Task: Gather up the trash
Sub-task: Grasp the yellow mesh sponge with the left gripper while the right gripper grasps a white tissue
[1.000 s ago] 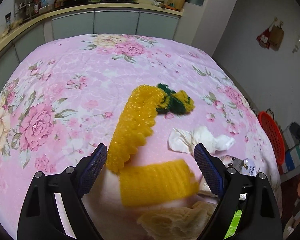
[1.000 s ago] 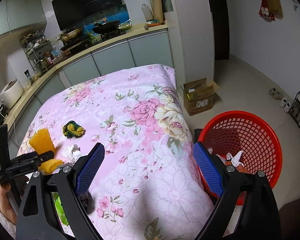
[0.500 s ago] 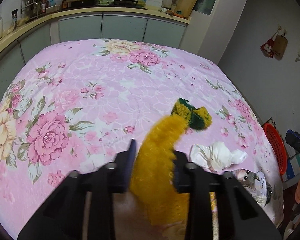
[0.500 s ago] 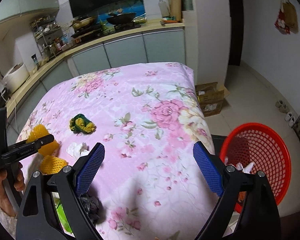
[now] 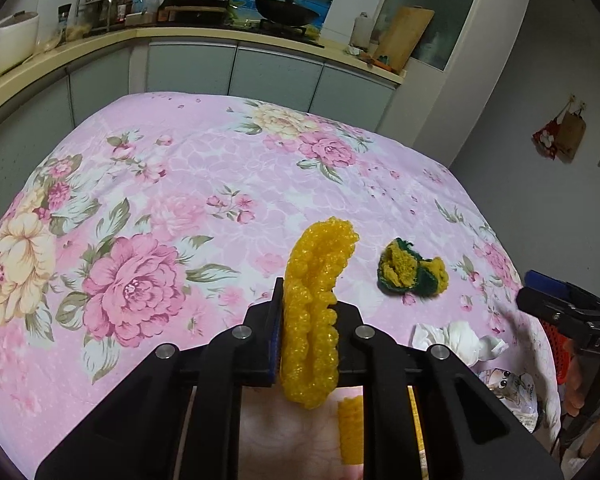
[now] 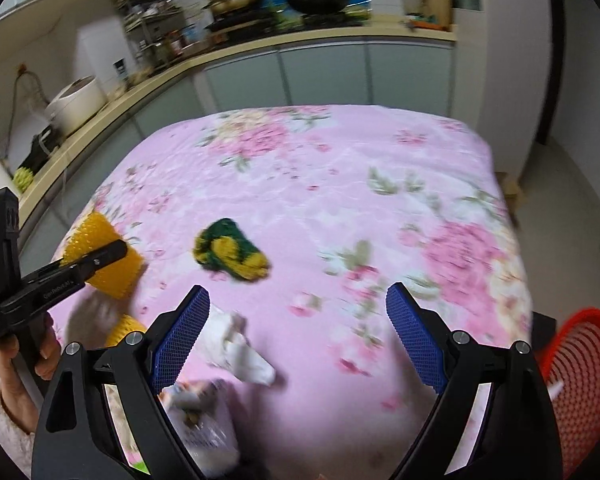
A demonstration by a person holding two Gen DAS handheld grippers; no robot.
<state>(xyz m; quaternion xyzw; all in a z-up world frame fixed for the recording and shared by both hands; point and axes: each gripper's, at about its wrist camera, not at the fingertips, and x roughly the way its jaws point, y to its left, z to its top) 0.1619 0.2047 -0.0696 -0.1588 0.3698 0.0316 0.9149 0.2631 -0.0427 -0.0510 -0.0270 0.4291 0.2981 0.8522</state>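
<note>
- Our left hand-held gripper (image 5: 306, 344) pinches the yellow foam net (image 5: 314, 300), lifted above the table (image 5: 204, 184).
- Our right hand-held gripper (image 6: 298, 336) is spread wide with nothing in it, over the white tissue (image 6: 240, 348).
- The green and yellow scrubber (image 6: 230, 256) lies on the table near the tissue.
- The red basket (image 6: 580, 384) sits beside the table.

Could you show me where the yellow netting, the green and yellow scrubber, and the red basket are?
yellow netting (image 5: 314, 304): left wrist view, middle of the strip clamped in the gripper.
green and yellow scrubber (image 6: 230, 256): right wrist view, its yellow centre.
red basket (image 6: 580, 376): right wrist view, mesh wall at the lower right.
</note>
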